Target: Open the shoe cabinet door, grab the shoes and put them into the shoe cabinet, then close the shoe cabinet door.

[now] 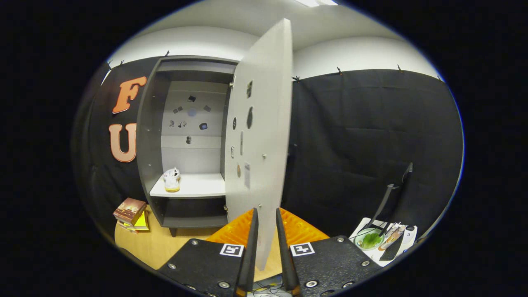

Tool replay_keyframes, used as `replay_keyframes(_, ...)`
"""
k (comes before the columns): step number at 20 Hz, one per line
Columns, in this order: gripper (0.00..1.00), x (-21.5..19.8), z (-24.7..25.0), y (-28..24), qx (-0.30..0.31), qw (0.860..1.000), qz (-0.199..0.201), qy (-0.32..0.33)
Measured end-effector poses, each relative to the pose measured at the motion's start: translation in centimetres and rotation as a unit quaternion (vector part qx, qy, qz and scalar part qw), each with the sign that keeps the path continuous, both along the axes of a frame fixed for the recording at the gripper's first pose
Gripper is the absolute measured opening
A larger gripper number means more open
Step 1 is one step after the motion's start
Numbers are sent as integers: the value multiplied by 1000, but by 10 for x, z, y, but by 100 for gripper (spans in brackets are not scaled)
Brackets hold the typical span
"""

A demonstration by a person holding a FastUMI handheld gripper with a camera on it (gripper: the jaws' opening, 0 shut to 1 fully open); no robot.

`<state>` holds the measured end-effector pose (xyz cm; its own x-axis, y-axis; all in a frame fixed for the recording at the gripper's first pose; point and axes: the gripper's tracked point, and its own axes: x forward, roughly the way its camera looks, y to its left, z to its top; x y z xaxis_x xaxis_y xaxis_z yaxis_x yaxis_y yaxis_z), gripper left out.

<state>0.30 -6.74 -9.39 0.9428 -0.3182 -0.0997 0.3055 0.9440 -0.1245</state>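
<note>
No legible brand or writing can be made out on the stickers scattered over the back panel of the shoe cabinet (pixel 153 136) or on its door (pixel 258 136). The door stands open at centre frame, its long axis upright, its lower edge between the fingers of the gripper (pixel 267 225) — jaws narrowly apart, contact unclear. A white shoe (pixel 171 180) sits on the shelf (pixel 198 185) at centre left, pointing into the cabinet. Books (pixel 131 212) lie at lower left.

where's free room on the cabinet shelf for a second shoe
The shelf is bare from the shoe at its left end across to the door side. The gripper straddles the door's edge, fingers not pressing.
</note>
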Motion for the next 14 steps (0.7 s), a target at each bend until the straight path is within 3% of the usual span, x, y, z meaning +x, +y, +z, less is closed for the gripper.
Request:
replay_keyframes(3,44,-9,-7,25,-12,1000,7,-9)
replay_keyframes(8,73,-6,-37,76,9,998,58,-28)
replay_keyframes(14,93,20,-117,121,44,992,116,37)
